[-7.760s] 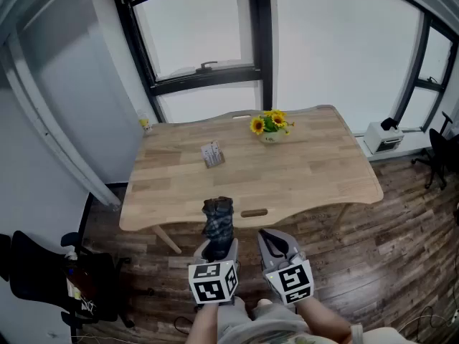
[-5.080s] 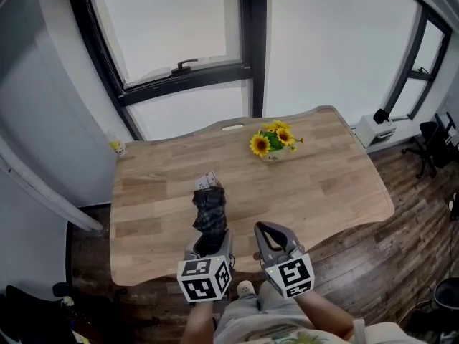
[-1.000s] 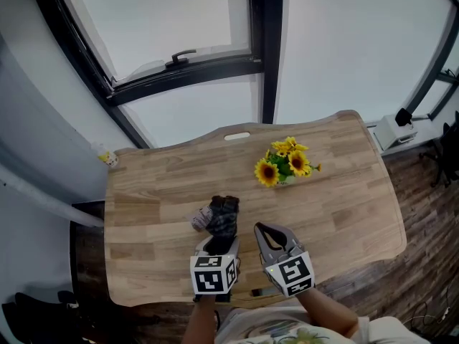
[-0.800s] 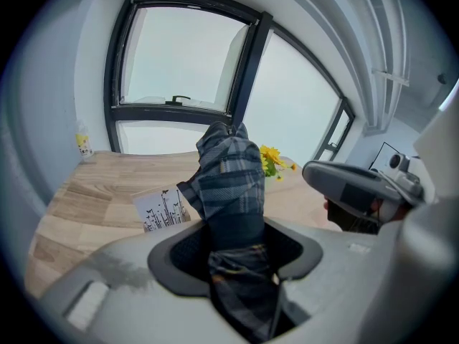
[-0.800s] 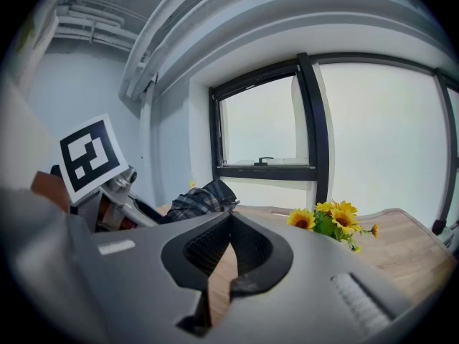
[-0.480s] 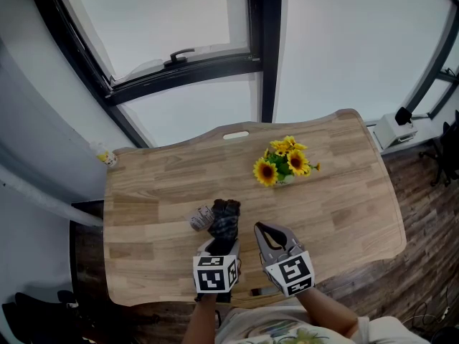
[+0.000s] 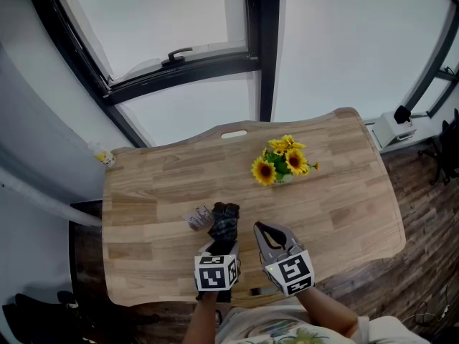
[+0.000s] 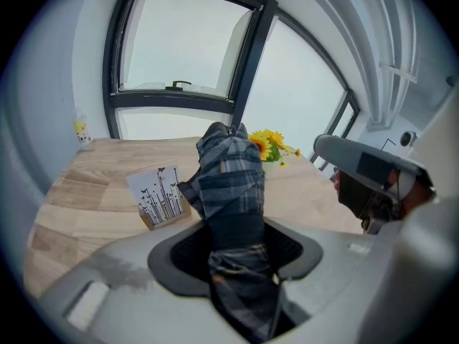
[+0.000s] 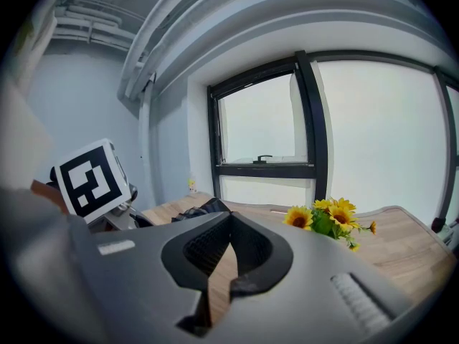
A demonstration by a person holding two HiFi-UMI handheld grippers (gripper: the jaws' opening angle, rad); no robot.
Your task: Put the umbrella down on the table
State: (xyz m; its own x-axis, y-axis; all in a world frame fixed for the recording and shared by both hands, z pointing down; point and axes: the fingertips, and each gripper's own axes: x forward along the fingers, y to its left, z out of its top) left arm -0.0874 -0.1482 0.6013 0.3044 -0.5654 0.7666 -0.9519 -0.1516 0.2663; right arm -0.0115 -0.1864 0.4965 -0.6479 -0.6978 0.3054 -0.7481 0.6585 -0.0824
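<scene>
The left hand-held gripper [image 8: 235, 244] has its jaws partly apart, pressed on the dark blue checked folded cloth umbrella [image 8: 228, 181]. It grips the umbrella low down, so the long end sticks out in front and tips down at the light wooden desk [image 7: 344, 192]. That looks like a good way to lay it flat. The umbrella is over the near part of the desk; I cannot tell if it touches.

The right hand-held gripper [image 9: 229, 217] is closed on nothing, just beside, likely kept out of the way.

Just past the umbrella stands a small white card with black grass drawings [image 8: 158, 196]. The bunch of yellow sunflowers [image 7: 283, 165] is farther back, so there is room.
</scene>
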